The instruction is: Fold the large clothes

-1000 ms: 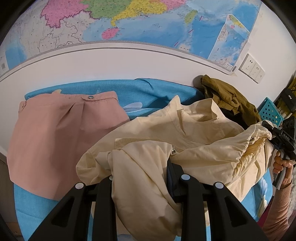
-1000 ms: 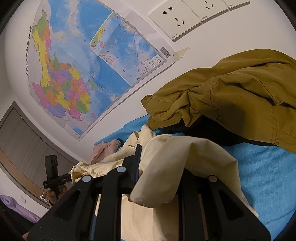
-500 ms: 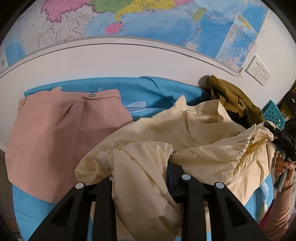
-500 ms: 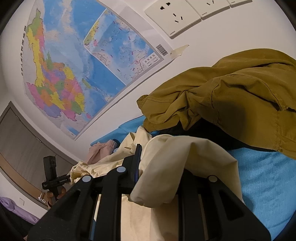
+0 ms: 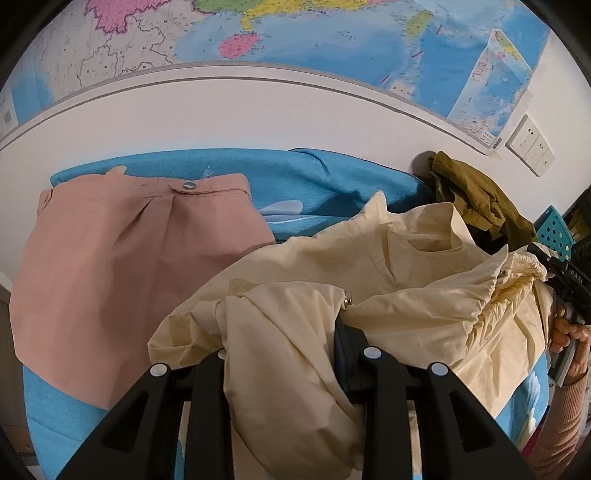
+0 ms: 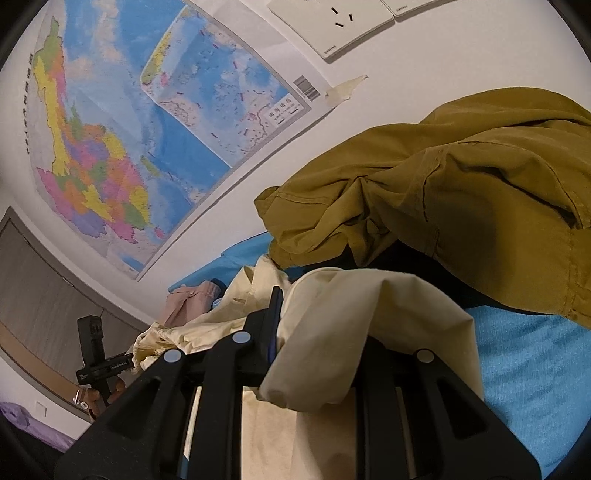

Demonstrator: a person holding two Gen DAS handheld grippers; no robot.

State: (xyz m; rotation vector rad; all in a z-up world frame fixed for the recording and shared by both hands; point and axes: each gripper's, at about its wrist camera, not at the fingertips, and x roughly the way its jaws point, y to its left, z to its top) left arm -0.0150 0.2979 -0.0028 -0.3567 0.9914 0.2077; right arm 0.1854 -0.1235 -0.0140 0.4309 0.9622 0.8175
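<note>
A cream jacket (image 5: 406, 280) hangs bunched between my two grippers over a blue-covered surface (image 5: 236, 166). My left gripper (image 5: 280, 332) is shut on one gathered end of it; the cloth drapes over the fingers and hides the tips. My right gripper (image 6: 317, 325) is shut on the other end of the cream jacket (image 6: 369, 317), cloth folded over its fingers. In the left wrist view the right gripper (image 5: 565, 277) and the hand holding it show at the far right. In the right wrist view the left gripper (image 6: 96, 358) shows at the lower left.
A pink garment (image 5: 122, 266) lies flat on the left of the blue cover. An olive garment (image 6: 443, 192) is heaped against the white wall at the right, also in the left wrist view (image 5: 476, 199). A teal perforated basket (image 5: 554, 232) stands beyond it. A map (image 5: 295, 44) and wall sockets (image 6: 332, 22) are above.
Both grippers keep their hold on the cream jacket. The views have shifted slightly, with the right gripper moving closer to the olive heap and the wall.
</note>
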